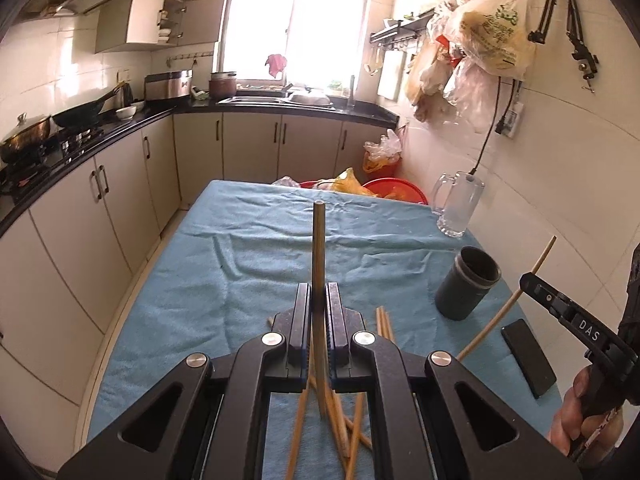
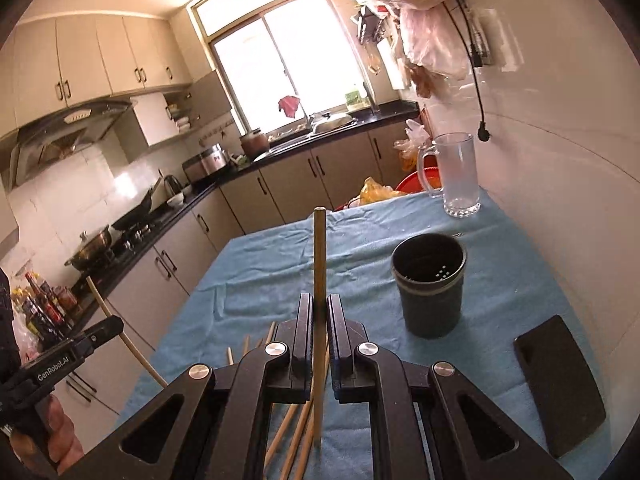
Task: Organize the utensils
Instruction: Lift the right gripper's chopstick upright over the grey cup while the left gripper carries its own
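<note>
My left gripper is shut on a wooden chopstick and holds it upright above the blue cloth. My right gripper is shut on another chopstick, also upright; it shows at the right edge of the left wrist view. Several loose chopsticks lie on the cloth beneath the grippers, also in the right wrist view. A dark round holder stands open-topped to the right of my right gripper, also in the left wrist view.
A black phone lies on the cloth at the right. A clear glass mug stands at the far right corner by the tiled wall. Red basins and bags sit beyond the table's far edge. Kitchen counters run along the left.
</note>
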A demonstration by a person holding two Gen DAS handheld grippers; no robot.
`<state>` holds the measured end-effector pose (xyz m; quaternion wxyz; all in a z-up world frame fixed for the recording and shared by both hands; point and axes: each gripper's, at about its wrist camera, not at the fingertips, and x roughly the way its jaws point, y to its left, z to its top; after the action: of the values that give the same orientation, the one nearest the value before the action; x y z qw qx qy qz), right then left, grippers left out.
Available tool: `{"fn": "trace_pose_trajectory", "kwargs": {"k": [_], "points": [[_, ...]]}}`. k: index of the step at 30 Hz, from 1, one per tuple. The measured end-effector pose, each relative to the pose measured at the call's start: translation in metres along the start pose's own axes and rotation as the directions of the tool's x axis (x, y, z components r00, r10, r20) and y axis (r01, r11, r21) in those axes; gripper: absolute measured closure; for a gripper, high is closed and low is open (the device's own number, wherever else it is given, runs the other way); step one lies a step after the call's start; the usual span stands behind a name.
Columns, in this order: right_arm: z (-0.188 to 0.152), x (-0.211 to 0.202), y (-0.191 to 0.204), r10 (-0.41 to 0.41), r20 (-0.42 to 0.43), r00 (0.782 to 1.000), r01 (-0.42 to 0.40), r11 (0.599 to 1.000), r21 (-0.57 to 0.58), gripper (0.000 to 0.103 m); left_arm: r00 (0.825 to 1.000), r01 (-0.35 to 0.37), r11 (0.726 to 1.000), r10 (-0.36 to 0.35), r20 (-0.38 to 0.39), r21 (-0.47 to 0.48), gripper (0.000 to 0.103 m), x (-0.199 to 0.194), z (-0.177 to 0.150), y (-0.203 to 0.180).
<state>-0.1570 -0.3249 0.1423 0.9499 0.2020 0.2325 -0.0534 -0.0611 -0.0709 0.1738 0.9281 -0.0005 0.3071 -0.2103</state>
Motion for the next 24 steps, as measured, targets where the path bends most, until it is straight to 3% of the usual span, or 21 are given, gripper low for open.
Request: {"fn": "trace_pose_trajectory", "kwargs": {"k": [14, 24], "points": [[0.048, -0.029, -0.041, -0.013, 0.1, 0.995, 0.005, 0.997, 0.077, 0.096, 0.993, 0.118, 0.99, -0.118, -0.006, 0.074, 0.097, 0.009, 0.045, -0.061], [0.1, -0.046, -0.076, -0.058, 0.197, 0.979, 0.031, 0.99, 0.14, 0.096, 0.972, 0.234, 0.967, -0.236, 0.011, 0.101, 0.097, 0.03, 0.102, -0.128]]}}
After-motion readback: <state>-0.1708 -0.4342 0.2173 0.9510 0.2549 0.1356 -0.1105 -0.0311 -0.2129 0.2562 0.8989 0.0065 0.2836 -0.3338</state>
